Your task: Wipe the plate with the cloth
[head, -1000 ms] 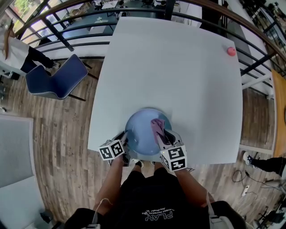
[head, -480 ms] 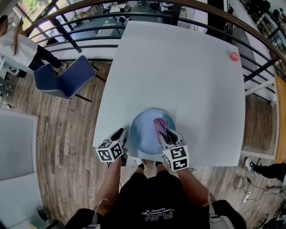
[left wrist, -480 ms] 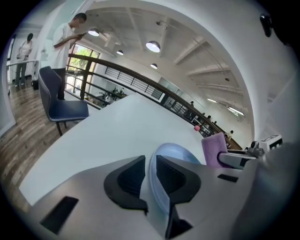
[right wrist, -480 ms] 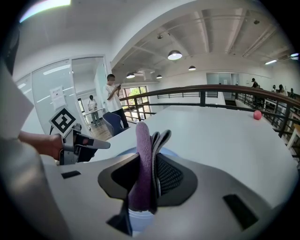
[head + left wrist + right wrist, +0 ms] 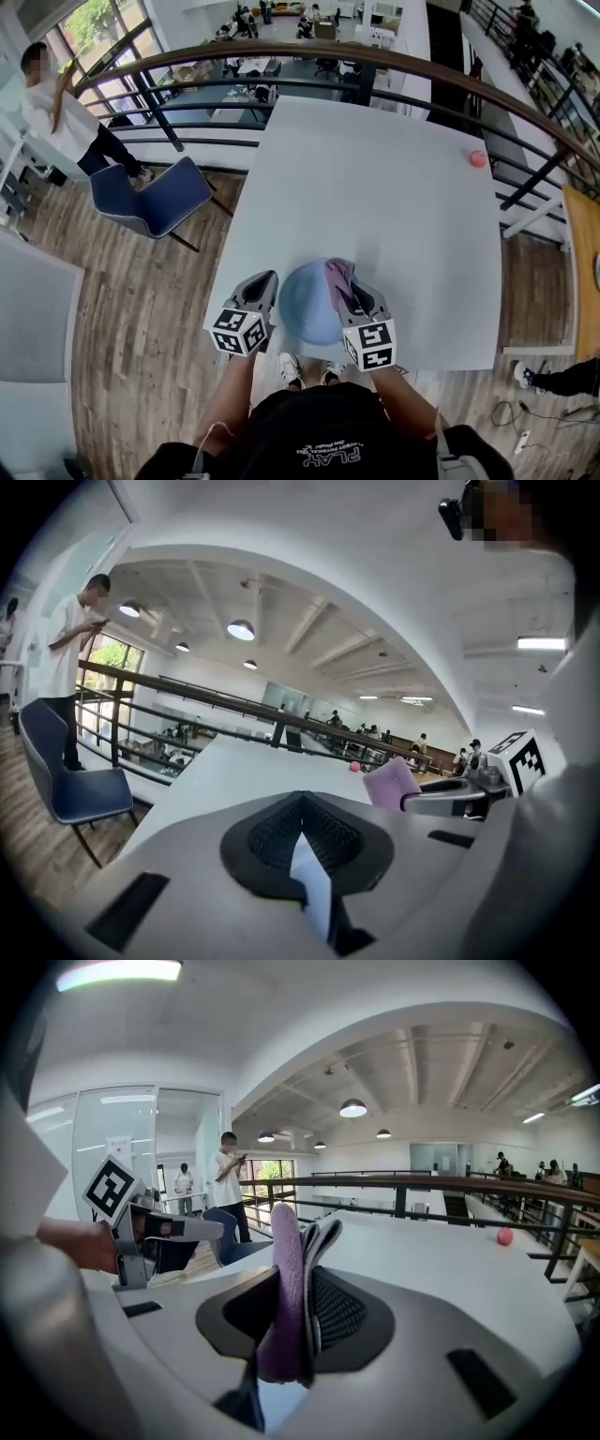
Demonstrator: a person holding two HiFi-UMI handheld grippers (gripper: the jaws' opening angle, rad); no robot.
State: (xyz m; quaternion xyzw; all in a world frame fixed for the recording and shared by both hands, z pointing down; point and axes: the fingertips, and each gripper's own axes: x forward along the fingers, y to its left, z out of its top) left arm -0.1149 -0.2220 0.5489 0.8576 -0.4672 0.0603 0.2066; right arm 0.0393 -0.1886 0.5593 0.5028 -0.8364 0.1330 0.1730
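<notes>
The pale blue plate (image 5: 307,305) hangs over the near edge of the white table (image 5: 394,187), between my two grippers. My left gripper (image 5: 263,281) is at the plate's left rim. In the left gripper view its jaws are closing tight on a thin pale blue sliver (image 5: 311,883), which looks like that rim. My right gripper (image 5: 349,286) is at the plate's right side, shut on the folded pink cloth (image 5: 284,1288). The cloth (image 5: 337,275) stands up over the plate's rim. The plate's face is hidden from both gripper views.
A small pink ball (image 5: 478,158) lies at the table's far right corner. A dark railing (image 5: 281,58) runs behind the table. A blue chair (image 5: 150,200) stands to the left and a person (image 5: 56,108) beyond it. My shoes show under the near edge.
Both grippers have risen toward the camera, with the plate and cloth coming up between them. The left gripper drew slightly off the plate's left rim, then sits at it again, rolled.
</notes>
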